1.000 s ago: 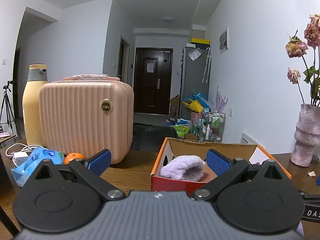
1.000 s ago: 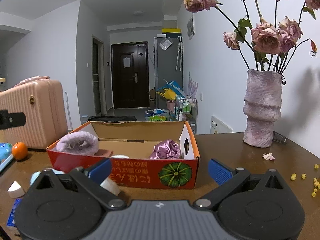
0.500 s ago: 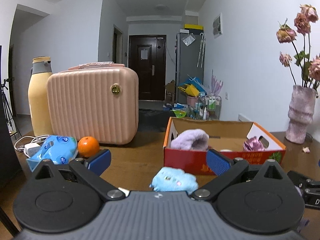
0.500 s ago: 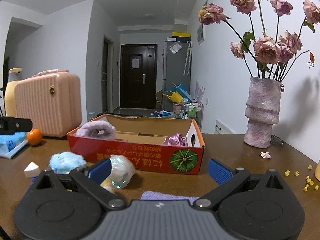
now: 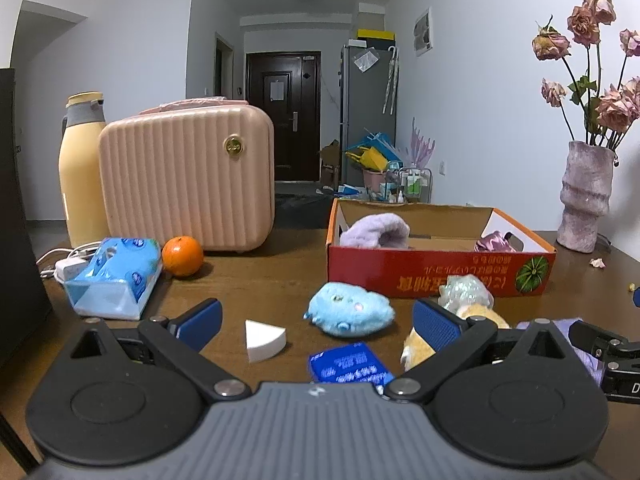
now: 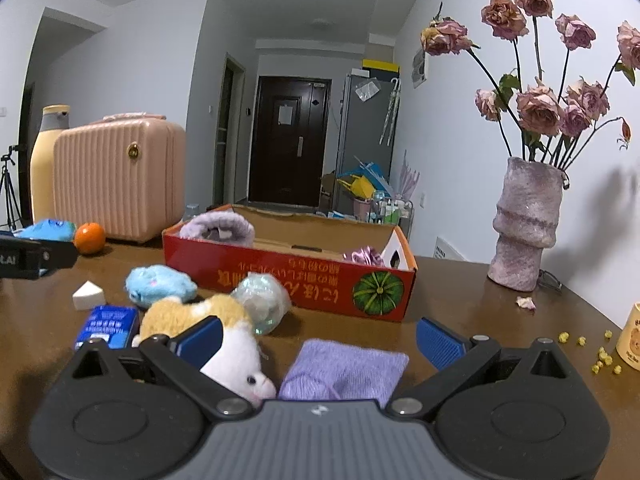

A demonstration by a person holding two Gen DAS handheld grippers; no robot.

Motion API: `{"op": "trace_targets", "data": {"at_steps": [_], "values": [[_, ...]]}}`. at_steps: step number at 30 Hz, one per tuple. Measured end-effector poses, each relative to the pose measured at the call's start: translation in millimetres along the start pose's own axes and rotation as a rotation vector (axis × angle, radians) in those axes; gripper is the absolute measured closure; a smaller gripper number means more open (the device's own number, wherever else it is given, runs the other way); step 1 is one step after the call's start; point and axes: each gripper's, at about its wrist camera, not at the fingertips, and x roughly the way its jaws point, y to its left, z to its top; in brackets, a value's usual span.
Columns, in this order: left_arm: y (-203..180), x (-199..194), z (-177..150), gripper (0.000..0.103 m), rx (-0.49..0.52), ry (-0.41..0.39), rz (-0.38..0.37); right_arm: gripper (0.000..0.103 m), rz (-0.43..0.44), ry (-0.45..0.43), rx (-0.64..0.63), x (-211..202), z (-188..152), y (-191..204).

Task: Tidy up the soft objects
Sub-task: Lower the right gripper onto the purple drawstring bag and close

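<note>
Right now my left gripper [image 5: 316, 322] hangs low over the brown table [image 5: 260, 276], its blue fingers [image 5: 200, 320] spread wide with nothing between them. Framed in that gap, at the lower middle of the left view, sit a white wedge [image 5: 264, 340] and a blue packet [image 5: 348, 368]; just beyond them lies a blue plush toy [image 5: 348, 314]. My right gripper [image 6: 320, 338] is likewise wide open and empty. Below its gap, at the bottom centre of the right view, lies a folded purple cloth [image 6: 344, 372], and a tan-and-white plush animal [image 6: 208, 328] lies partly behind the left-hand finger, its white snout close to the cloth. A shiny crinkled ball [image 6: 260, 300] rests just in front of the red cardboard box [image 6: 312, 284], which stands mid-frame; inside it a lilac fluffy item [image 6: 218, 226] sits at the left end and a pink satin scrunchie [image 6: 364, 257] at the right.

At the left of the left view are a tissue pack [image 5: 114, 276], an orange [image 5: 182, 256], a pink ribbed case [image 5: 188, 178] and a yellow bottle [image 5: 80, 168]. A vase of dried roses [image 6: 526, 224] stands at the right of the right view, with yellow crumbs [image 6: 592, 350] scattered near the lower right edge.
</note>
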Motion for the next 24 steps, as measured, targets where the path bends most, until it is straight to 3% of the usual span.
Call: {"op": "trace_targets", "data": {"at_steps": [13, 24], "values": [[8, -23, -23, 0.0, 0.005, 0.041, -0.006, 0.0, 0.018, 0.064, 0.097, -9, -17, -14], [8, -16, -28, 0.0, 0.008, 0.075, 0.001, 0.0, -0.07, 0.204, 0.045, 30, -24, -15]]}}
